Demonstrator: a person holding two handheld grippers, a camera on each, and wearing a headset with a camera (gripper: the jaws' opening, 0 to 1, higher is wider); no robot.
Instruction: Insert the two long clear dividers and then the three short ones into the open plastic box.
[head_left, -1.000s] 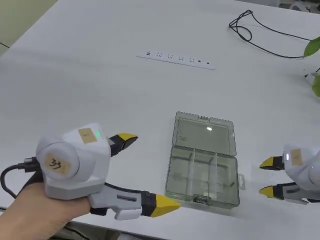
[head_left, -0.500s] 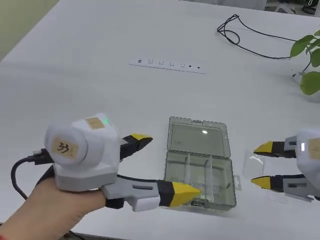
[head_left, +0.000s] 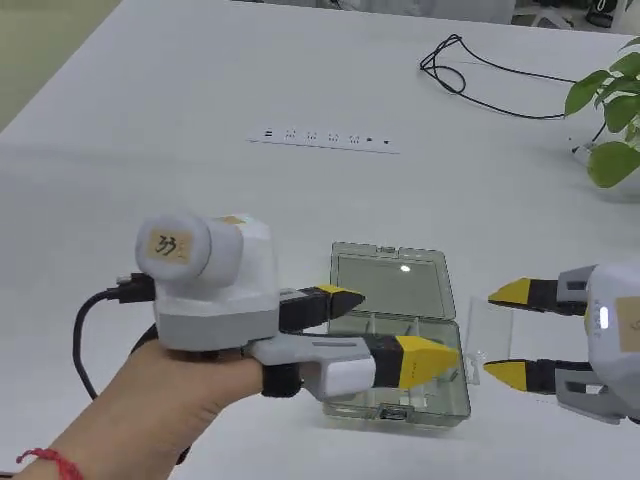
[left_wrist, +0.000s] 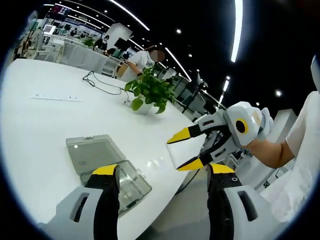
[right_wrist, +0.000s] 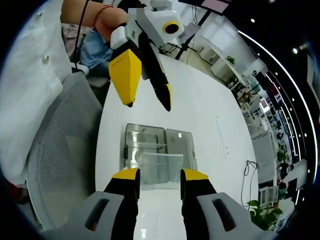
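Holding the left gripper (head_left: 402, 325) wide open and empty, just above the front left part of the open plastic box (head_left: 395, 285). Pinching a clear divider (right_wrist: 161, 170) by its edges between the tips of the right gripper (head_left: 492, 333), just right of the box and off the white table (head_left: 200, 120). Resting on the table with lid laid flat behind, box tray with clear inner dividers (right_wrist: 146, 145) already standing.
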